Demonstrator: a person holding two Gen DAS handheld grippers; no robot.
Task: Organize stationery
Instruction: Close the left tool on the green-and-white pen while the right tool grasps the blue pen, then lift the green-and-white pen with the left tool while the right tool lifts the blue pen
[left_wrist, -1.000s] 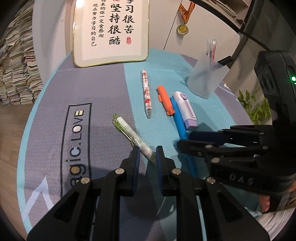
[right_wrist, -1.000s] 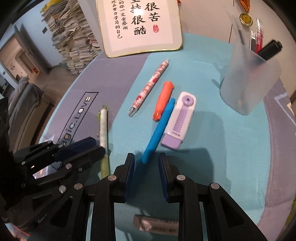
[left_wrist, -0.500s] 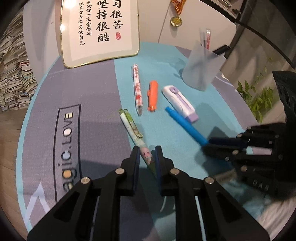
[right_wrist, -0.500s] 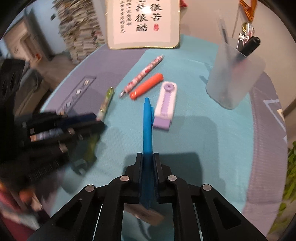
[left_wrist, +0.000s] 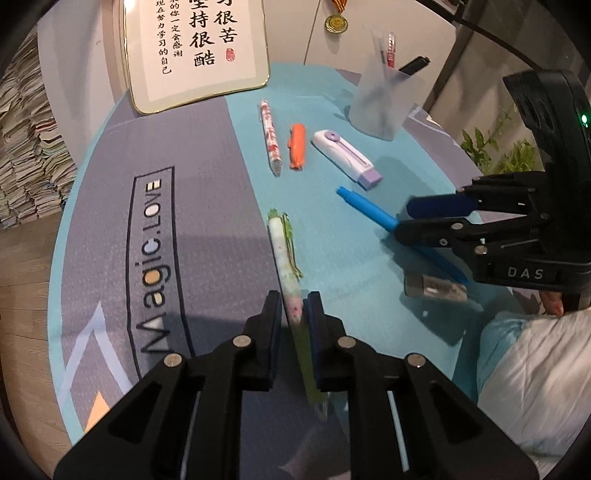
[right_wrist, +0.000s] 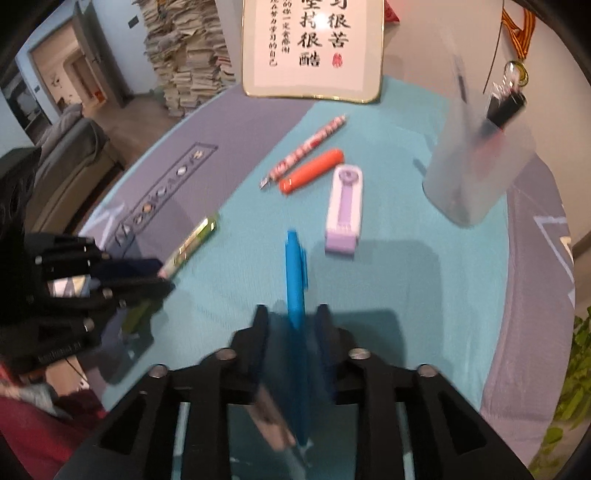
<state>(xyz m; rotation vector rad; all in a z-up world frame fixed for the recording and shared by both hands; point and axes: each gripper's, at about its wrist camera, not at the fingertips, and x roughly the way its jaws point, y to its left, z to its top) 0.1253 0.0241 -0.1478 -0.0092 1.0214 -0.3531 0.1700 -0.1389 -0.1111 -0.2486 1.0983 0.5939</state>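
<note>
A green-and-white pen (left_wrist: 282, 243) lies on the table mat (left_wrist: 207, 206), and my left gripper (left_wrist: 293, 299) is shut on its lower end. From the right wrist view the same pen (right_wrist: 192, 240) runs into the left gripper (right_wrist: 164, 275). A blue pen (right_wrist: 295, 273) lies between the fingers of my right gripper (right_wrist: 291, 314), whose jaws are opening, with a gap on each side of the pen. Seen from the left wrist, the blue pen (left_wrist: 365, 208) passes under the right gripper (left_wrist: 436, 218). A frosted pen cup (left_wrist: 384, 99) with pens in it stands at the back right.
A red-patterned pen (left_wrist: 269, 138), an orange marker (left_wrist: 297, 146) and a purple-and-white eraser case (left_wrist: 345, 160) lie mid-table. A small grey item (left_wrist: 436, 286) sits by the right gripper. A framed calligraphy board (left_wrist: 195, 48) leans at the back. Paper stacks (right_wrist: 188, 55) stand beyond the table.
The left jaws have closed on the green-and-white pen, which now lies in line with the fingers. The right jaws closed on the blue pen, swung it off the eraser case, then parted.
</note>
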